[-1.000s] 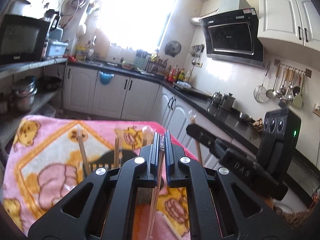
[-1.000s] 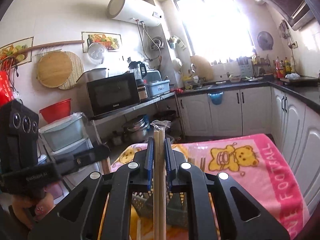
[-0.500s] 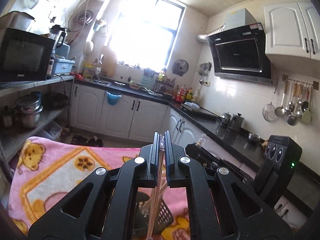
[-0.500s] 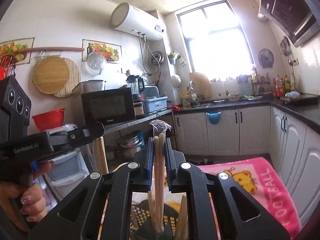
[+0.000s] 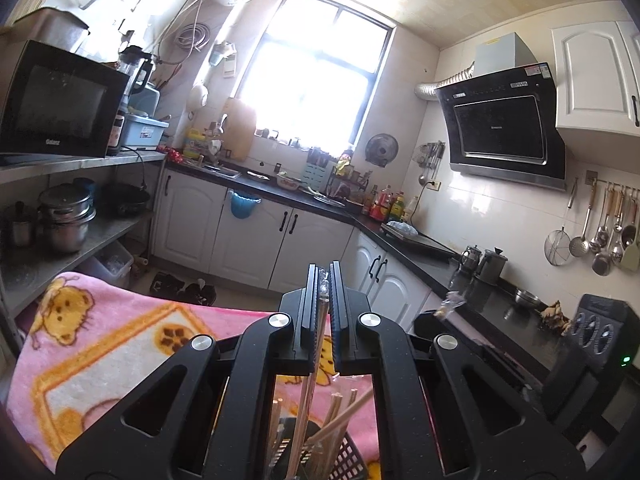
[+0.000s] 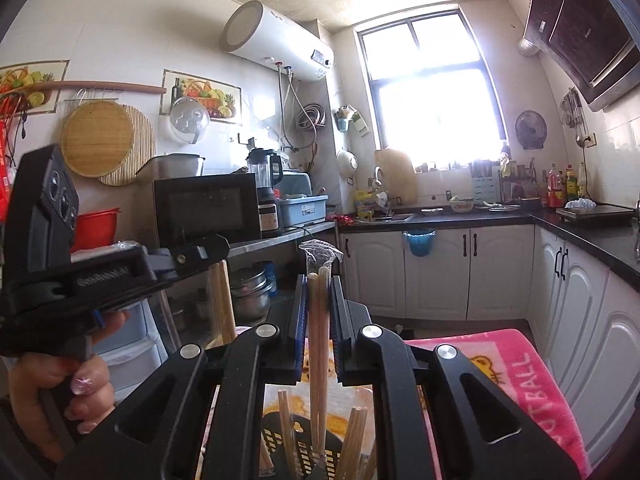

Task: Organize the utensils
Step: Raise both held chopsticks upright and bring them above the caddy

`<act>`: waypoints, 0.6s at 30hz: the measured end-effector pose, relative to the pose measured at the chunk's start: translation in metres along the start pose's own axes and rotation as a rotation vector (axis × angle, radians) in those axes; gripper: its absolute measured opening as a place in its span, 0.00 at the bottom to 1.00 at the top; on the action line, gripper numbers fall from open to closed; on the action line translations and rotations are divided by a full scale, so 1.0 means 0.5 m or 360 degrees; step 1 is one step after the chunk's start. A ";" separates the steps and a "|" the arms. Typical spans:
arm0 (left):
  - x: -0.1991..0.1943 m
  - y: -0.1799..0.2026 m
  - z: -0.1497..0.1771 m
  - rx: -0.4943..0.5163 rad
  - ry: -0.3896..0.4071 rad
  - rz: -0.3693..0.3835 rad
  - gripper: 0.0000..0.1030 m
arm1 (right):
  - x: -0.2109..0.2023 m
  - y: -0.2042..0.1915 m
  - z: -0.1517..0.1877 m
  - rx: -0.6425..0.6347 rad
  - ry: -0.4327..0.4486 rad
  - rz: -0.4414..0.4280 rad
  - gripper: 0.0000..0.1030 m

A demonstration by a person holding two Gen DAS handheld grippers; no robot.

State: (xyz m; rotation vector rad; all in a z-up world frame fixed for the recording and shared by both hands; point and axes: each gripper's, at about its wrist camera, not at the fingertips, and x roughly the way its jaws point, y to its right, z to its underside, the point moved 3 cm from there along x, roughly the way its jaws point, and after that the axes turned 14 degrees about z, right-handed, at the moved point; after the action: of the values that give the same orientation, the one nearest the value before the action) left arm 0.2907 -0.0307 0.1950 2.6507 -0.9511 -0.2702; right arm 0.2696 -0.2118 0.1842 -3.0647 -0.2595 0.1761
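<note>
My left gripper (image 5: 323,280) is shut on a plastic-wrapped pair of chopsticks (image 5: 308,400) that hangs down into a black slotted utensil holder (image 5: 344,460). Several other wooden chopsticks (image 5: 340,416) stand in that holder. My right gripper (image 6: 318,292) is shut on another wrapped pair of chopsticks (image 6: 319,344), upright, with its lower end in the same holder (image 6: 296,440). The left gripper also shows in the right wrist view (image 6: 208,246), held by a hand, with its chopsticks (image 6: 224,300) hanging below it. The right gripper's body shows in the left wrist view (image 5: 592,344).
The holder stands on a pink bear-print blanket (image 5: 100,352), also seen in the right wrist view (image 6: 520,376). White cabinets (image 5: 248,236) and a dark counter (image 5: 420,240) lie beyond. Shelves with pots (image 5: 64,220) and a microwave (image 5: 60,100) are at the left.
Both grippers have risen and tilted upward, so more of the room and less of the blanket shows. Each still grips its chopsticks, whose lower ends now sit in the holder.
</note>
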 end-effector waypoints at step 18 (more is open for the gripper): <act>0.043 -0.035 0.090 -0.0003 -0.0104 -0.0048 0.03 | 0.010 -0.012 0.061 -0.0040 -0.0142 0.0003 0.10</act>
State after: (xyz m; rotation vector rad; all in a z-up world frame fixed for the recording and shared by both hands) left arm 0.3046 -0.0419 0.1452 2.6713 -0.9311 -0.3668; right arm 0.2700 -0.2037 0.1537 -3.0865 -0.2655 0.3122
